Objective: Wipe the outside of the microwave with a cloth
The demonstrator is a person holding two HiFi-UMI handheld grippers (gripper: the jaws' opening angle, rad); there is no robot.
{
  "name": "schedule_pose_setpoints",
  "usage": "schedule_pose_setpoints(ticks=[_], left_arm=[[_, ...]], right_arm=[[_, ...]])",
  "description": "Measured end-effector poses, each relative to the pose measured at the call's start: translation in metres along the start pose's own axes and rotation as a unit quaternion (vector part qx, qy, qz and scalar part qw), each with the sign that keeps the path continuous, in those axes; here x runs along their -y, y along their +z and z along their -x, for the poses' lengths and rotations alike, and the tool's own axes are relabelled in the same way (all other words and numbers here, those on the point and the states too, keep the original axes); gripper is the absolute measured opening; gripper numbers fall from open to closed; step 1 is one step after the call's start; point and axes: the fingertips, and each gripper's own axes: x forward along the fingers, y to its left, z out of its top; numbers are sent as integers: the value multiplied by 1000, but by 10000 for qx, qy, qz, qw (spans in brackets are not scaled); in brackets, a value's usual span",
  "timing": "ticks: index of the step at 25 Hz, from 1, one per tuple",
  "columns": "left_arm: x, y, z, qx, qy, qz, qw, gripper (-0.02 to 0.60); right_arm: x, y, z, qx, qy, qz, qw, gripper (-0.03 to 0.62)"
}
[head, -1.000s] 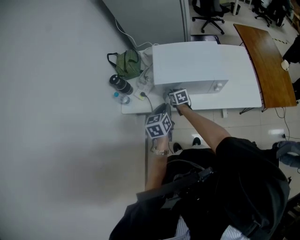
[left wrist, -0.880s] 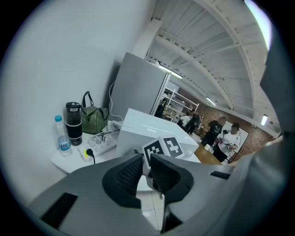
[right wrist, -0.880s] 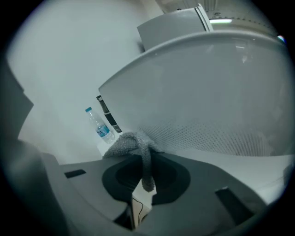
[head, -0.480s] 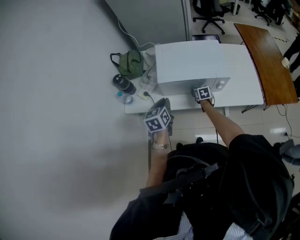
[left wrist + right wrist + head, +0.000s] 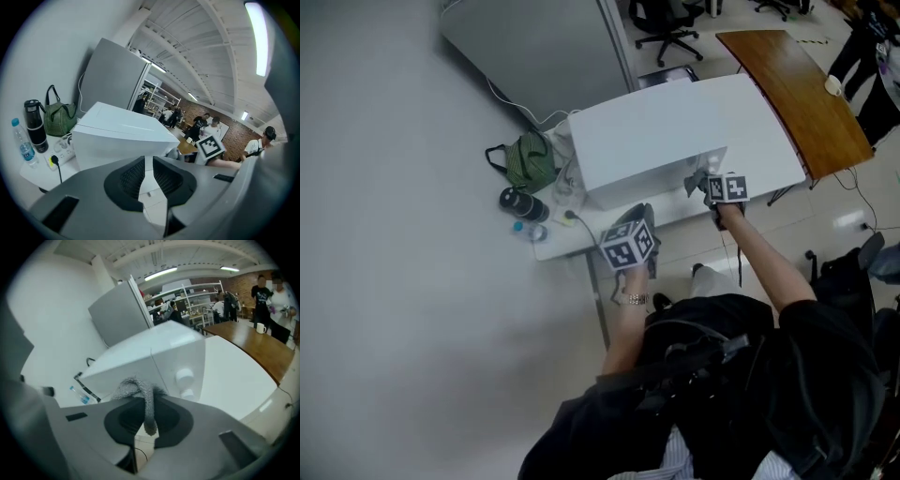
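The white microwave (image 5: 656, 131) stands on a white table (image 5: 769, 159). My right gripper (image 5: 705, 184) is shut on a grey cloth (image 5: 694, 180) at the right end of the microwave's front, by the knobs. In the right gripper view the cloth (image 5: 136, 387) bunches above the jaws and a strip hangs down between them, with the microwave (image 5: 154, 357) and its two knobs (image 5: 184, 376) just ahead. My left gripper (image 5: 636, 214) hovers at the table's front edge, left of the microwave's front, apart from it. Its jaws are shut and hold nothing (image 5: 145, 161); the microwave (image 5: 117, 131) lies ahead.
Left of the microwave sit a green bag (image 5: 523, 161), a black flask (image 5: 514, 202), a water bottle (image 5: 528, 230) and a plugged-in power strip (image 5: 63, 152). A wooden table (image 5: 797, 84) adjoins on the right, a grey cabinet (image 5: 534, 47) and office chairs (image 5: 666, 28) behind. People stand far off.
My right gripper has carried the cloth rightward along the microwave's front, from its left part to the knob end. The left gripper stayed at the table's front edge. The head view tilted.
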Motion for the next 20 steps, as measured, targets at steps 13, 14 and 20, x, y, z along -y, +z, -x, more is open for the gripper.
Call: schedule_pose_setpoints(ticks=[13, 14, 20], left_arm=[[136, 70, -130, 209, -638, -84, 9977, 55], [144, 72, -140, 191, -605, -68, 9980, 55], [158, 79, -159, 8, -266, -210, 9994, 55]], right_arm=[[113, 299, 55, 1353, 497, 1677, 9753, 29], [118, 309, 36, 1196, 549, 1803, 9748, 29], [115, 312, -68, 205, 844, 2270, 9700, 29]])
